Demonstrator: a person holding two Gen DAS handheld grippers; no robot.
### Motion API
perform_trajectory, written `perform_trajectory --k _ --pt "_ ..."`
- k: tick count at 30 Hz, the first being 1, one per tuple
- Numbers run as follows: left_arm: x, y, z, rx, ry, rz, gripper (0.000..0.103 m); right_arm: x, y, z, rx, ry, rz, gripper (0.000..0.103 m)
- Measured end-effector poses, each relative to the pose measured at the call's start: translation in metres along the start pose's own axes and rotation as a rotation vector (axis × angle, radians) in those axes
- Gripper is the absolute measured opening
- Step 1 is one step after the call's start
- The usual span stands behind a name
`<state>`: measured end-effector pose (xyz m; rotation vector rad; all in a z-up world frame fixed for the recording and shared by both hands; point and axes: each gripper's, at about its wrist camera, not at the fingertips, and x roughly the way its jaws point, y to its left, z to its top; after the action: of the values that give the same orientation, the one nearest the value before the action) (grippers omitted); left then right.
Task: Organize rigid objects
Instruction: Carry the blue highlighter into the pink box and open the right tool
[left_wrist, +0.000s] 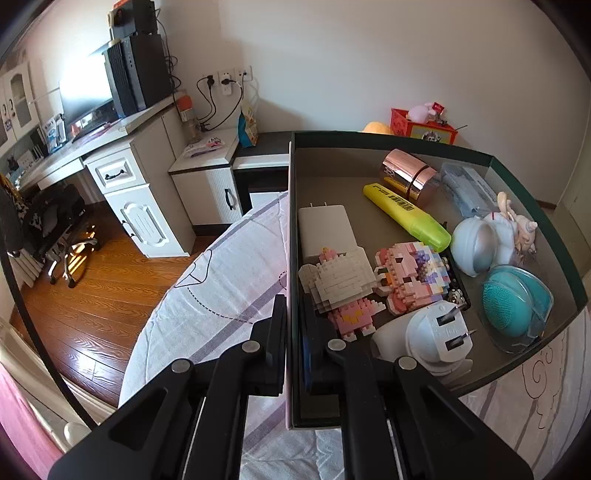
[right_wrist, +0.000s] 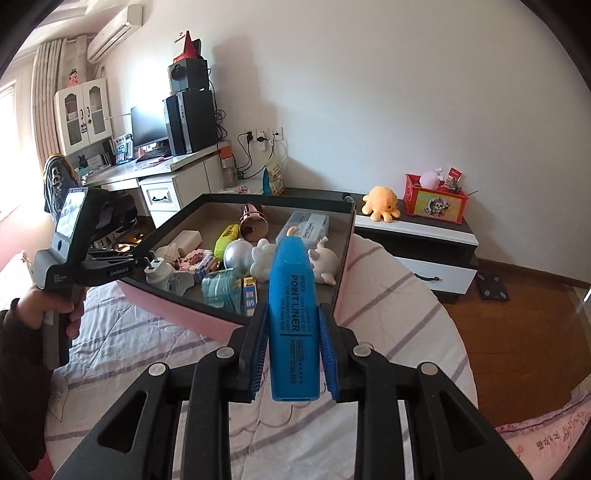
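Right claw (right_wrist: 292, 345) is clamped on a blue highlighter (right_wrist: 293, 321), its pads pressed to the two flat sides, cap end pointing toward the box (right_wrist: 341, 258) just ahead. Left claw (left_wrist: 295, 332) pinches the box's near wall, one finger outside and one inside, so the box sits tilted on the bed (left_wrist: 207, 273) rather than flat (its far edge looks raised in the right wrist view).

Several slips seem possible from here. The highlighter is smooth plastic held only partway along its body; a quick swing could let it pivot or slide out before it clears the wall, and it would land on the soft bed, or roll off to the floor. The wall itself is a risk too: if the cap comes in low it may strike the rim and shove the box against the left grip.

Inside, room is tight. A yellow highlighter (left_wrist: 406, 216), a copper tin (left_wrist: 408, 175), brick figures (left_wrist: 369, 284), a plug (left_wrist: 432, 338), a teal brush (left_wrist: 513, 306) and white figurines (left_wrist: 509, 229) crowd the floor, so a dropped pen may bounce, knock the brick figures apart, or rest on top of them. If the left grip loosens, the tilted box could tip and spill.
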<state>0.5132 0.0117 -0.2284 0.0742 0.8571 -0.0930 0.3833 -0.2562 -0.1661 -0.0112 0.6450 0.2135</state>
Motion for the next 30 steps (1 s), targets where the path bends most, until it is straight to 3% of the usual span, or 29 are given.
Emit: perform_trajectory --k 12,21,23,25,28,30 --pt "0.001 0.002 -0.002 -0.013 -0.026 -0.014 0.005 0.099 0.035 0.045 -0.070 0.105 0.064 0.027" --pt "-0.001 0.003 -0.004 -0.012 -0.038 -0.016 0.005 0.124 0.050 0.052 -0.071 0.115 0.061 0.030" --pt "-0.003 0.003 -0.005 -0.011 -0.041 -0.015 0.005 0.120 0.049 0.051 -0.063 0.103 0.052 0.050" --pt "-0.004 0.002 -0.004 -0.010 -0.047 -0.014 0.005 0.115 0.048 0.052 -0.063 0.093 0.030 0.061" --pt "-0.007 0.001 -0.004 -0.007 -0.055 -0.009 0.005 0.102 0.046 0.053 -0.044 0.074 0.031 0.067" --pt "-0.009 -0.001 -0.004 -0.005 -0.058 -0.005 0.005 0.092 0.044 0.051 -0.025 0.070 0.013 0.082"
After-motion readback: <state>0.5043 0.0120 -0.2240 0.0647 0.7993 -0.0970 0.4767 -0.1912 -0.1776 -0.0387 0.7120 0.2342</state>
